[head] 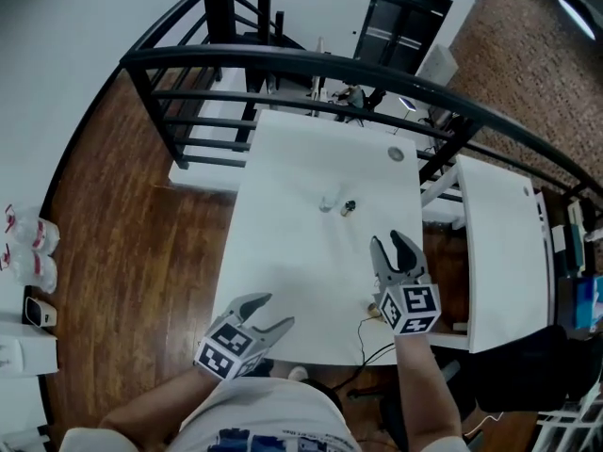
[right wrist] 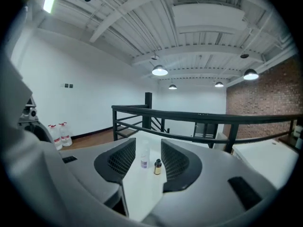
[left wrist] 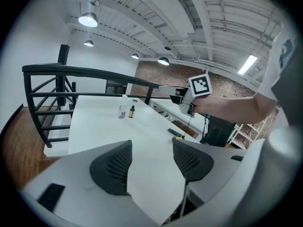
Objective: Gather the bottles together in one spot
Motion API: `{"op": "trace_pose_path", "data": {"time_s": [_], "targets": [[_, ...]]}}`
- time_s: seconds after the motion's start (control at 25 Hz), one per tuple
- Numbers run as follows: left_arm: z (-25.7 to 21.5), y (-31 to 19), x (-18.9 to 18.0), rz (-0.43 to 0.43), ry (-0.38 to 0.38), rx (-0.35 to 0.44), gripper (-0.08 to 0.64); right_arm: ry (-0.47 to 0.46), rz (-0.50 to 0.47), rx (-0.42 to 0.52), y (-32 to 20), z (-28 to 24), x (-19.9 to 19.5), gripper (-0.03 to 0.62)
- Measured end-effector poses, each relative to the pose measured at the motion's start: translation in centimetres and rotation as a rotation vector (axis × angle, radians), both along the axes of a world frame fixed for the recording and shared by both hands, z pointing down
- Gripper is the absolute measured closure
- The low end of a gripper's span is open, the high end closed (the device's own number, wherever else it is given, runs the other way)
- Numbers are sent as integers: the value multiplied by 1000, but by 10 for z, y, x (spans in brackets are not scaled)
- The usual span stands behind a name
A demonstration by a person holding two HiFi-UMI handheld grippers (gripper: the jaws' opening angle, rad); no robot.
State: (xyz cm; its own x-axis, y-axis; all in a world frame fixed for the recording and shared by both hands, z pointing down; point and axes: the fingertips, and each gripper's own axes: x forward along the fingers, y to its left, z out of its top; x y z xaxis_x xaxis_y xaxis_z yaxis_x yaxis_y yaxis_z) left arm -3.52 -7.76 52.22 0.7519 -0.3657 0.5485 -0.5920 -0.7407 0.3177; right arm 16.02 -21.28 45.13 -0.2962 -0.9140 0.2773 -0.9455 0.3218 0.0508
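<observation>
The fingers (right wrist: 116, 162) of the right gripper (head: 389, 249) stand well apart and grip nothing. Framed in the gap beyond them, well ahead, are a clear bottle (right wrist: 144, 156) and, just to its right, a small dark bottle (right wrist: 157, 167). The left gripper (head: 274, 313) is at the lower left of the head view, its fingers (left wrist: 113, 167) also spread and empty over the near edge of the white table (head: 283, 252). Both bottles stand upright near the table's middle.
</observation>
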Motion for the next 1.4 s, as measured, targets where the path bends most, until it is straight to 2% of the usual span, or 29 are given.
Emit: {"op": "trace_pose_path", "data": {"time_s": [0.16, 0.28, 0.52, 0.72, 0.96, 1.08, 1.4], "targets": [[-18, 21, 10, -65, 16, 33, 314, 61, -52, 44, 83, -31, -2, 399], [-31, 48, 13, -123, 26, 59, 314, 59, -57, 39, 148, -35, 3, 399], [-46, 108, 13, -220, 11, 84, 314, 21, -108, -42, 260, -15, 8, 394], [-55, 157, 11, -283, 2, 84, 316, 9, -146, -100, 323, -3, 21, 393], [-53, 196, 11, -331, -31, 81, 316, 7, -172, -106, 358, 1, 31, 393], [-57, 199, 15, -346, 2, 91, 314, 13, -178, -97, 360, 6, 35, 393], [-54, 198, 34, -288, -3, 88, 310, 55, -152, -164, 346, 46, 62, 393]]}}
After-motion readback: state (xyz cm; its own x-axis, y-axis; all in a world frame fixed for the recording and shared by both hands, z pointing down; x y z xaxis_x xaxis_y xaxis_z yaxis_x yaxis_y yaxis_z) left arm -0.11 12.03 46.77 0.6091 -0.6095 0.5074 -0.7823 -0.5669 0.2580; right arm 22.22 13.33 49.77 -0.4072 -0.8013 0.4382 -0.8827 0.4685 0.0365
